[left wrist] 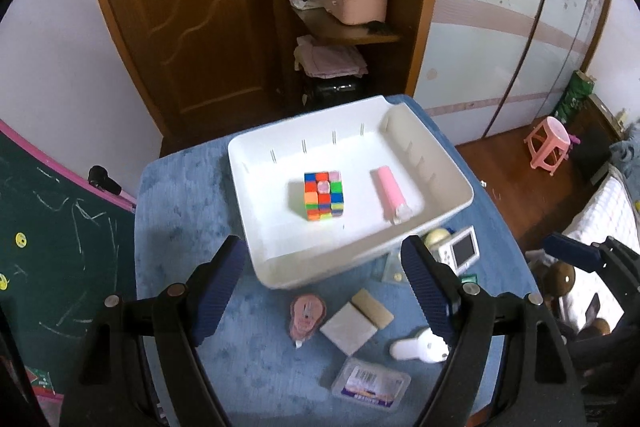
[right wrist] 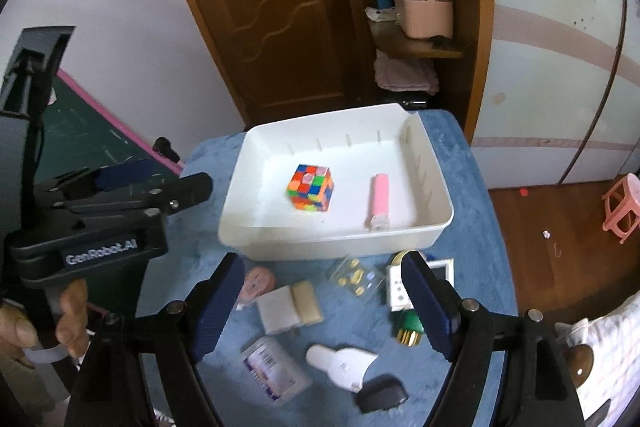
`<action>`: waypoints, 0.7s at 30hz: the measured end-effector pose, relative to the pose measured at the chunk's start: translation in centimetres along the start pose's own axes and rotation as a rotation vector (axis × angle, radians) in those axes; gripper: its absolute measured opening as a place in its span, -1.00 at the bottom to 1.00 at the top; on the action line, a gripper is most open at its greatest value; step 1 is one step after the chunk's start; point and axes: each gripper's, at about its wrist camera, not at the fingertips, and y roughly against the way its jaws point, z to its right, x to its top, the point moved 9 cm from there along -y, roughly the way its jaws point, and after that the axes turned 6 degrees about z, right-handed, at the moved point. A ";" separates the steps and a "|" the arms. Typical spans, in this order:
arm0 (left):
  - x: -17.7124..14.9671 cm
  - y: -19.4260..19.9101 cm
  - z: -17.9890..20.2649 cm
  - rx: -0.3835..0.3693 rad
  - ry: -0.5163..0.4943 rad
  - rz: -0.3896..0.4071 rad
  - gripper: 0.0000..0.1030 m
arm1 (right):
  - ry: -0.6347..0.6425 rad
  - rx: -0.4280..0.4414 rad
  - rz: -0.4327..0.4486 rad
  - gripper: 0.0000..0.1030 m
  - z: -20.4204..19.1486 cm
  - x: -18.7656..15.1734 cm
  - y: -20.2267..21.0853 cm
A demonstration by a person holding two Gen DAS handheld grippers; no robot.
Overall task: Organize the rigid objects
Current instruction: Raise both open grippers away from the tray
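- A puzzle cube and a pink tube are lying apart inside the white bin, which is probably serving as the collecting place.
- Small things are waiting on the blue bench just in front: a white block, a plastic case, a small camera.
- The left claw is hanging spread wide, gripping nothing.
- The right claw is gaping too, empty, over the clutter.
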 end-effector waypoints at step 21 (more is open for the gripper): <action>-7.4 0.5 -0.5 -0.055 0.001 -0.100 0.60 | -0.156 -0.141 -0.018 0.58 4.2 -8.5 4.2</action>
